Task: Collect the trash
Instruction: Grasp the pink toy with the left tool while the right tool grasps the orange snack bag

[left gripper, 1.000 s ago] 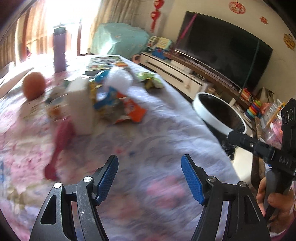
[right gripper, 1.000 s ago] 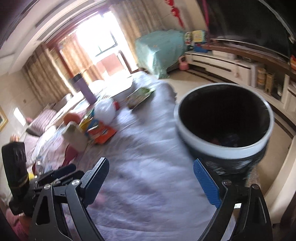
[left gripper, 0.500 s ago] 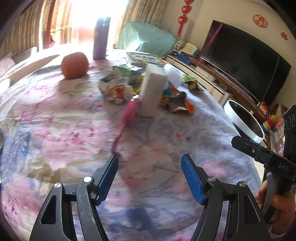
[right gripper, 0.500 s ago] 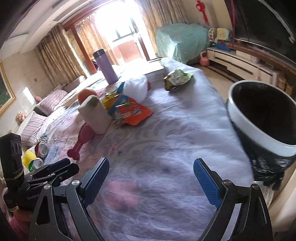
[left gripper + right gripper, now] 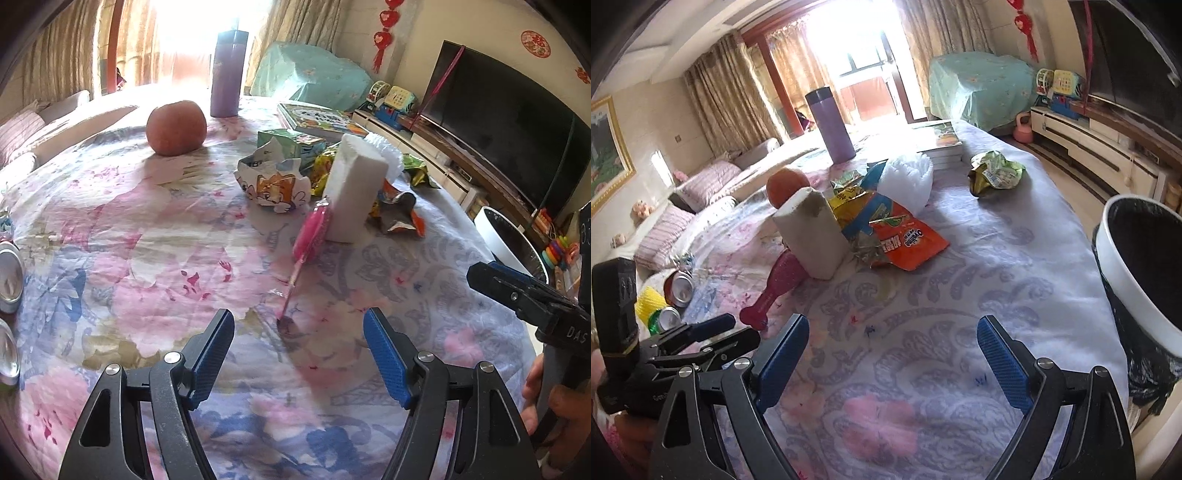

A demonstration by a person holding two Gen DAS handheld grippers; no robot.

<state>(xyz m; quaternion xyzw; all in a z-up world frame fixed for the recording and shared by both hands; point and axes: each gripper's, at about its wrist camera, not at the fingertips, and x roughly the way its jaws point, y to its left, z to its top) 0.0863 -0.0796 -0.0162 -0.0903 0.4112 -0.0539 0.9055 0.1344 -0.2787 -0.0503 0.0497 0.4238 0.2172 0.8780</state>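
Trash lies mid-table on the floral cloth: an orange snack wrapper (image 5: 908,242), a green-gold crumpled bag (image 5: 995,173), a white crumpled plastic bag (image 5: 907,179) and a torn cartoon paper (image 5: 275,184). A white-rimmed bin with a black liner (image 5: 1141,273) stands at the table's right edge; it also shows in the left wrist view (image 5: 508,240). My left gripper (image 5: 299,354) is open and empty, low over the cloth near a pink brush (image 5: 308,240). My right gripper (image 5: 892,354) is open and empty, short of the wrappers.
A white block (image 5: 812,232) stands by the brush. An orange fruit (image 5: 176,127), a purple flask (image 5: 830,123) and books (image 5: 940,142) sit farther back. Cans (image 5: 677,286) lie at the left edge. A TV and cabinet line the right wall.
Both grippers swung left, away from the bin and toward the trash pile. The left one came lower and closer to the pink brush. Both stayed open.
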